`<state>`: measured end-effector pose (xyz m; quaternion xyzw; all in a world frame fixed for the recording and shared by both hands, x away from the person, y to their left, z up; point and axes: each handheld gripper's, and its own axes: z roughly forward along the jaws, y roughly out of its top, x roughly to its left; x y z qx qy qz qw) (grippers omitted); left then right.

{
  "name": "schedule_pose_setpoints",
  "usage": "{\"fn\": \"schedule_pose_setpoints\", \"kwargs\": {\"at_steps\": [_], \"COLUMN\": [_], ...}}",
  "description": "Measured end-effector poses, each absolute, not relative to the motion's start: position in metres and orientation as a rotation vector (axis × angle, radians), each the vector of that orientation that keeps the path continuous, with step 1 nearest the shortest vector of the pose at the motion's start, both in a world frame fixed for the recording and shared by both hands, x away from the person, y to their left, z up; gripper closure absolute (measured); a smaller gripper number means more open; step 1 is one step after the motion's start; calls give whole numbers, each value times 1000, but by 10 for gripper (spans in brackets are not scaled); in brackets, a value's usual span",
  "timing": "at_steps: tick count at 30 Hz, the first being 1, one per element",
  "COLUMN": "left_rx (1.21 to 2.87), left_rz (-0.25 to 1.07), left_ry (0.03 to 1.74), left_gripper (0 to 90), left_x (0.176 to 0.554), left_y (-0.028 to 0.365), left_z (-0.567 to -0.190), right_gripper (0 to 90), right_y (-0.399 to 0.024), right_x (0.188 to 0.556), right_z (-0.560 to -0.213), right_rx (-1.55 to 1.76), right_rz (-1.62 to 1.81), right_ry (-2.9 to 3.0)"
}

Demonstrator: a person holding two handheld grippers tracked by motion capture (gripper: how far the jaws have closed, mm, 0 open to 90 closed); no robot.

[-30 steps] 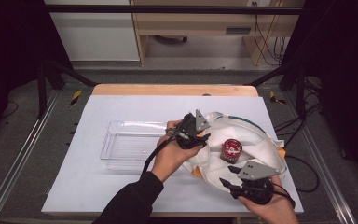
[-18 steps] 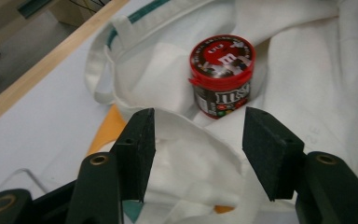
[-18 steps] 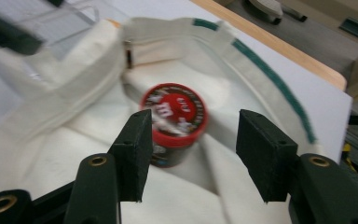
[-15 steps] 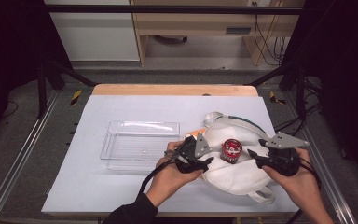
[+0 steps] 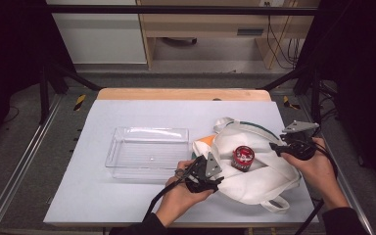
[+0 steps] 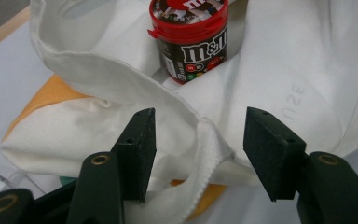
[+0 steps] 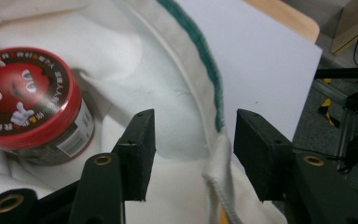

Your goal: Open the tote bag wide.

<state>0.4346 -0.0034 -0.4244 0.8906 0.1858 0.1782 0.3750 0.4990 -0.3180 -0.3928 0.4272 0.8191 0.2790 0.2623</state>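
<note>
On the bench (image 5: 127, 205), at its left-centre, stood a clear plastic tray (image 5: 147, 152), upright. Just right of it lay a white cloth bag (image 5: 254, 171), mouth spread, with an orange patch (image 5: 204, 141) at its left edge and a green trim (image 7: 205, 56) along its rim. At the bag's near-left edge sat the left gripper (image 5: 214, 177); its jaws stood apart, straddling a fold of the bag's hem, pads not pressing it. Inside the bag's mouth, between the two grippers, a red-lidded candy jar (image 5: 243, 157) rested tilted on the cloth. At the bag's right edge the right gripper (image 5: 275, 147) straddled the trimmed rim, jaws likewise apart, cloth between them, ungripped.
</note>
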Motion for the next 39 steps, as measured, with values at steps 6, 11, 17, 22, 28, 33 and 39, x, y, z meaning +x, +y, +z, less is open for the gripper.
{"fn": "schedule_pose_setpoints", "kwargs": {"at_steps": [6, 11, 17, 22, 28, 33, 39], "left_rx": [2289, 2298, 2298, 2274, 2274, 2261, 2247], "left_rz": [421, 410, 402, 435, 430, 444, 465], "left_ry": [484, 484, 483, 503, 523, 511, 526], "left_gripper": [630, 733, 795, 819, 815, 736, 588], "left_x": [434, 434, 434, 431, 431, 429, 429], "left_y": [-4, -3, 0, 3, 3, 4, 3], "left_z": [-431, -436, -436, -436, -440, -437, -428], "right_gripper": [775, 824, 831, 832, 824, 735, 527], "right_y": [-314, -309, -313, -322, -321, -322, -315], "right_x": [497, 498, 504, 508, 509, 503, 485], "right_z": [-411, -420, -421, -416, -421, -413, -395], "right_rx": [1155, 1116, 1110, 1152, 1164, 1189, 1202], "right_rz": [661, 572, 470, 456, 458, 576, 700], "right_ry": [2296, 2317, 2253, 2192, 2198, 2187, 2136]}}
